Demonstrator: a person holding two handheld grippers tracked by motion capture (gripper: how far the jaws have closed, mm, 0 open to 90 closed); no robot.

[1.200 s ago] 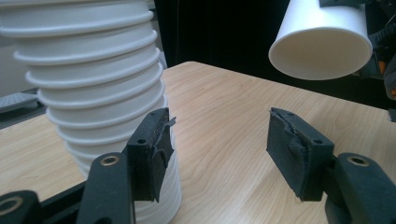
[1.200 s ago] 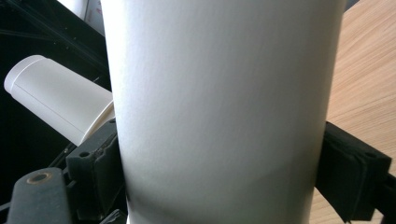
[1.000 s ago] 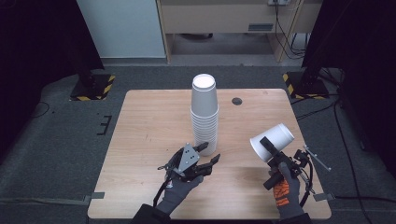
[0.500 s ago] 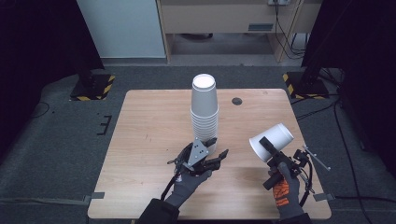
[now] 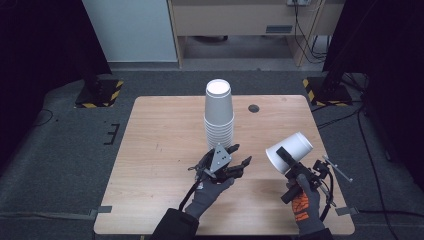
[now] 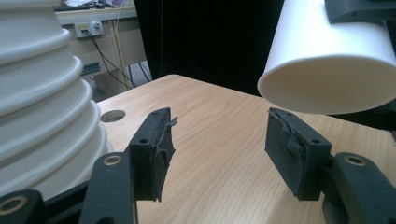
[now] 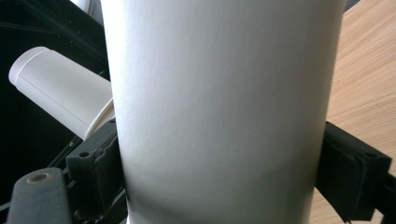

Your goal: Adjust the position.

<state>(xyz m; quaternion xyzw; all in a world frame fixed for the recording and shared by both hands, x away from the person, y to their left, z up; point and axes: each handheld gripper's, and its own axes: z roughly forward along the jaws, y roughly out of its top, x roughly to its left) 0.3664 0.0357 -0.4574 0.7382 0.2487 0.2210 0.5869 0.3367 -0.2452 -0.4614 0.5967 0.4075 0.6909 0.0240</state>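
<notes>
A wooden table (image 5: 160,130) carries my tall stack of white cups (image 5: 219,117) at its centre. My left gripper (image 5: 235,162) stands half open and empty just beside the stack's base; my right gripper (image 5: 292,162) clamps a tilted white cup (image 5: 290,152) above the table's right side

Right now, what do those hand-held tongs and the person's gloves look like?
Both tongs are black. The left tongs carry a grey three-cornered plate, the right tongs thin metal rods. The left hand wears a grey glove, the right hand a grey one with orange markings. Sleeves are dark.
</notes>
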